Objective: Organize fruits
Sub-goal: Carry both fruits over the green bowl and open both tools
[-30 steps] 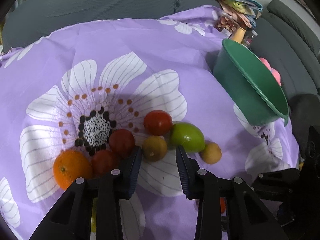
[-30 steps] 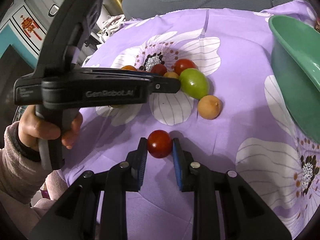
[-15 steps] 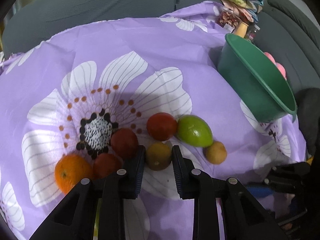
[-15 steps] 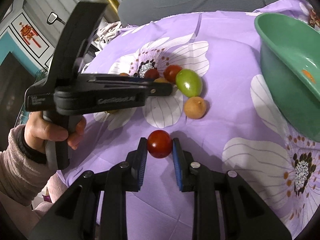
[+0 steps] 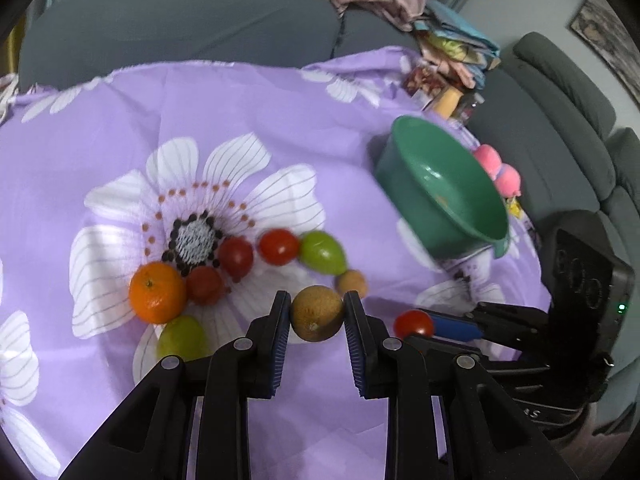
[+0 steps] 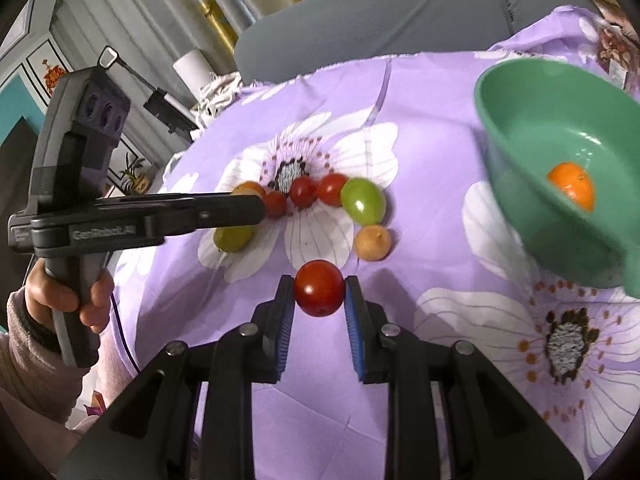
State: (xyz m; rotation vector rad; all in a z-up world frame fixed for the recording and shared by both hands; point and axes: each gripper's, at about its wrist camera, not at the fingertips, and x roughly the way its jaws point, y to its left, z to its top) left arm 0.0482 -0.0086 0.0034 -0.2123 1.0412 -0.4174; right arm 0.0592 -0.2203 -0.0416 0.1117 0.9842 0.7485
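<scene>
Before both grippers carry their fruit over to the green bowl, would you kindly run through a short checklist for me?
1. Left gripper shut on brown fruit: ok.
2. Right gripper shut on red tomato: ok.
3. Green bowl open side facing the grippers: ok.
4. Room in the bowl beside the orange inside: ok.
5. Bowl steady despite its tilt: cannot tell.

black tool [image 6: 319, 312], blue pads [image 6: 353, 320], pink sleeve [image 6: 28, 356]
</scene>
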